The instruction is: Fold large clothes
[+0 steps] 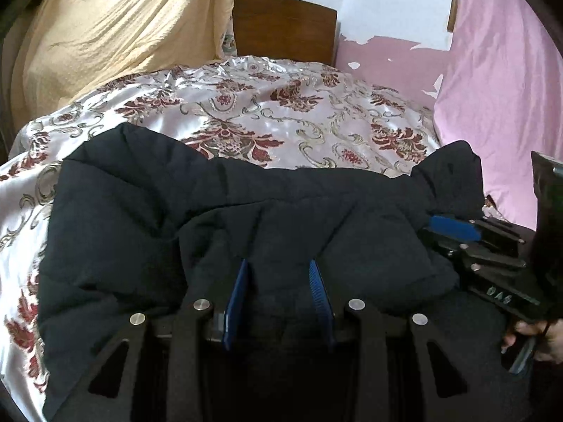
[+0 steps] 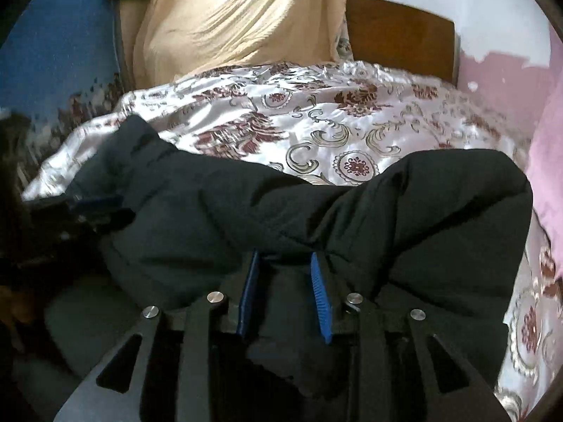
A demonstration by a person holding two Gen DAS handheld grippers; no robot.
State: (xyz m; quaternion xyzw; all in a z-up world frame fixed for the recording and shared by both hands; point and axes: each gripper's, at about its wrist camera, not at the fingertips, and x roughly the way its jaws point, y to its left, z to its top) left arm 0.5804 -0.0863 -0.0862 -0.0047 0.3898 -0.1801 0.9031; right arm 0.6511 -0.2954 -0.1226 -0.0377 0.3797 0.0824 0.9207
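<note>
A big black padded jacket [image 1: 218, 211] lies bunched across the near part of a bed with a floral satin cover [image 1: 281, 112]. My left gripper [image 1: 279, 263] is shut on a thick fold of the jacket between its blue pads. My right gripper [image 2: 285, 256] is likewise shut on a fold of the jacket [image 2: 404, 211]. In the left wrist view the right gripper [image 1: 454, 228] shows at the right edge, clamping the jacket. In the right wrist view the left gripper [image 2: 95, 204] shows blurred at the left edge.
A cream cloth [image 1: 116, 35] hangs at the back left. A brown wooden headboard [image 1: 285, 28] stands behind the bed. A pink curtain [image 1: 503, 88] hangs on the right. A blue surface [image 2: 52, 52] is at the far left.
</note>
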